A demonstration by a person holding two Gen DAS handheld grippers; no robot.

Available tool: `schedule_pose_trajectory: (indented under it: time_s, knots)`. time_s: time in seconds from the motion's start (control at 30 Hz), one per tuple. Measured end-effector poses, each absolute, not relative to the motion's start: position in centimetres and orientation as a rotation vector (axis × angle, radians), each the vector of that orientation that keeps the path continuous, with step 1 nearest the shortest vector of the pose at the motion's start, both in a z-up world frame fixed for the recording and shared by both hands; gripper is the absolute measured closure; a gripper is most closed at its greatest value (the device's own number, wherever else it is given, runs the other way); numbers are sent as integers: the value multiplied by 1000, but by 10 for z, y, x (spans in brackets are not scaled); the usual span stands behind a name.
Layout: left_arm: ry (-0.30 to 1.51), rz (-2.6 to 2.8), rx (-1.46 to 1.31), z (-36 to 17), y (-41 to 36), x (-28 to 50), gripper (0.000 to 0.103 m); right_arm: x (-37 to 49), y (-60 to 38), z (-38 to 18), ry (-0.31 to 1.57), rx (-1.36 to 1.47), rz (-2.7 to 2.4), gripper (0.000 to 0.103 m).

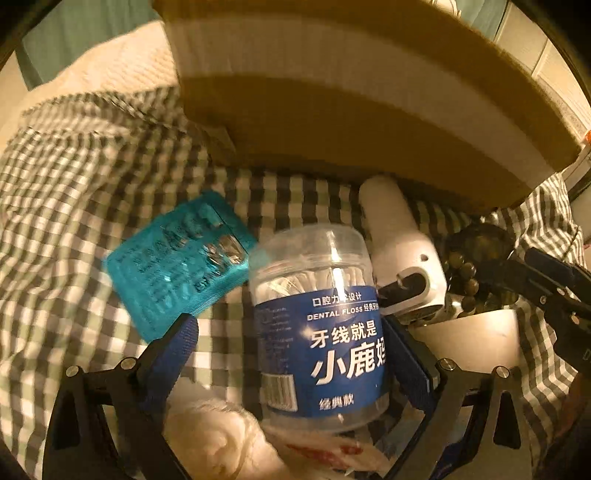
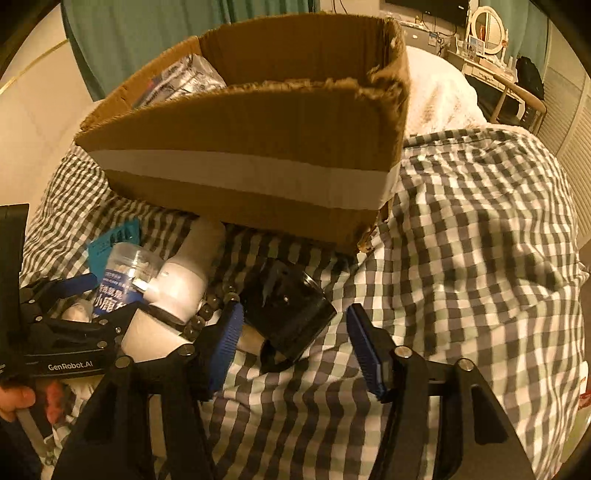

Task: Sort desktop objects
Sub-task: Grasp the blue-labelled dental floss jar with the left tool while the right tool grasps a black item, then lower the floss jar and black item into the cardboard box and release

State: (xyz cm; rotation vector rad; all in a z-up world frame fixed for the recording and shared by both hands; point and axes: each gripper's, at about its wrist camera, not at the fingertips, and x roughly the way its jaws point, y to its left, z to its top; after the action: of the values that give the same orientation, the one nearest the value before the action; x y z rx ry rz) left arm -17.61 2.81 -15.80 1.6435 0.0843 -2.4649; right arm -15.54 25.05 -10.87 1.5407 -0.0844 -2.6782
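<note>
My left gripper is open with a clear dental floss jar with a blue label standing between its fingers; whether the pads touch it is unclear. A teal blister pack lies left of the jar, a white device and a bead bracelet to its right. My right gripper is open around a black cup lying on its side, not touching it. The jar also shows in the right wrist view. A cardboard box stands just behind the objects.
Everything rests on a checked cloth over a soft surface. A white bowl and white tissue lie near the left gripper. The box holds a plastic packet. A dresser with a mirror stands far back right.
</note>
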Motion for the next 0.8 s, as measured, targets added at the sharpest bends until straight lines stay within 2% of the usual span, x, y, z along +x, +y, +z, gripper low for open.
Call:
schedule_pose_trajectory:
  time_s: [0.07, 0.13, 0.23, 0.37, 0.7, 0.8]
  knots:
    - [99, -2456, 1681, -165, 30, -179, 15, -160, 251, -114, -95, 1563, -2668, 41]
    - [90, -2462, 1680, -167, 33, -179, 17, -163, 252, -122, -91, 1591, -2666, 41]
    - [83, -2488, 1674, -165, 39, -175, 38, -167, 252, -133, -115, 1622, -2636, 41]
    - [89, -2489, 1652, -161, 45, -171, 39, -165, 255, -135, -161, 1601, -2633, 51]
    - [57, -2548, 1486, -121, 54, -139, 40, -135, 249, -103, -61, 1458, -2749, 54]
    - [29, -2591, 1423, -104, 64, -132, 40, -122, 255, -85, -137, 1388, -2771, 56]
